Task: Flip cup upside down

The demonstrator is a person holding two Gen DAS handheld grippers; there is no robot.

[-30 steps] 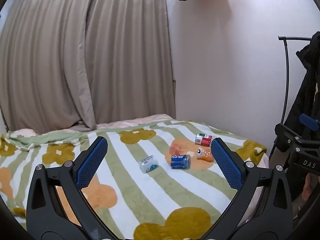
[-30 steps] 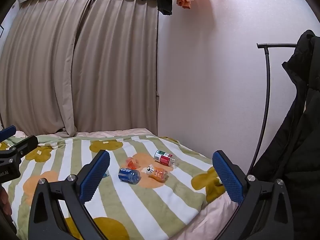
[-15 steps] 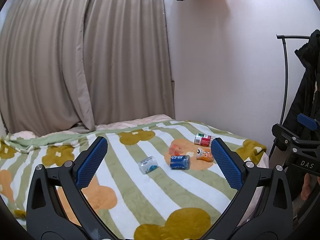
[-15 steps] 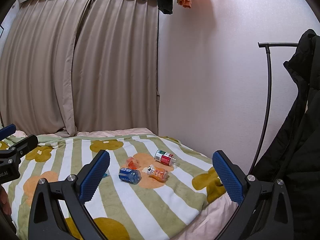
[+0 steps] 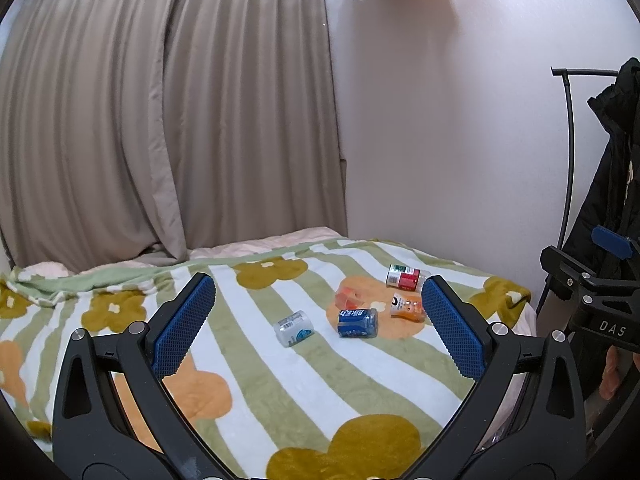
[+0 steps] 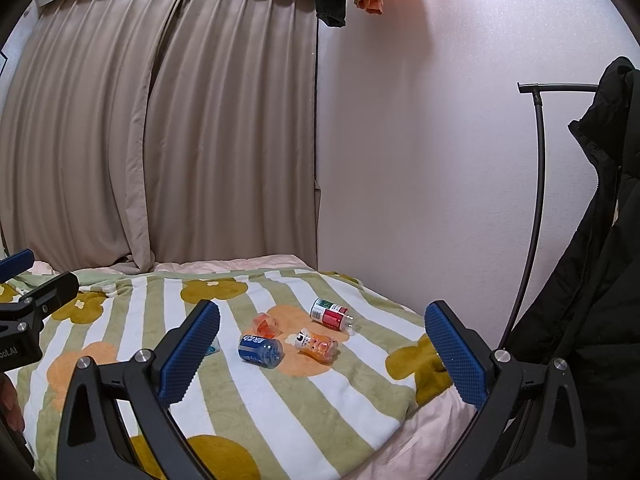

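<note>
I see very little change over the last second — both views have only drifted a touch, the bed sitting a shade lower in frame, so I judge I'm still in the approach and nothing has been touched. My left gripper [image 5: 316, 318] hangs above the bed [image 5: 360, 380] with its jaws wide apart and empty; my right gripper [image 6: 320, 348] is the same, jaws spread and holding nothing. The cup [image 5: 347, 297] — a small, translucent orange thing — lies ahead of the left jaws, nearer the right-hand pad than the left, and in the right view [image 6: 267, 325] it sits beyond the gap, closer to the left-hand pad. It looks tipped over rather than standing, though it is too small for me to read which way its mouth faces. Just beside it lie a blue can [image 5: 357, 322], an orange bottle [image 5: 407, 305] and a red-and-green can [image 5: 404, 277], with a pale can [image 5: 295, 328] a little apart toward the left pad. The cup looks light and thin-walled, and the blanket under it is soft, so I expect it to shift easily when nudged.
</note>
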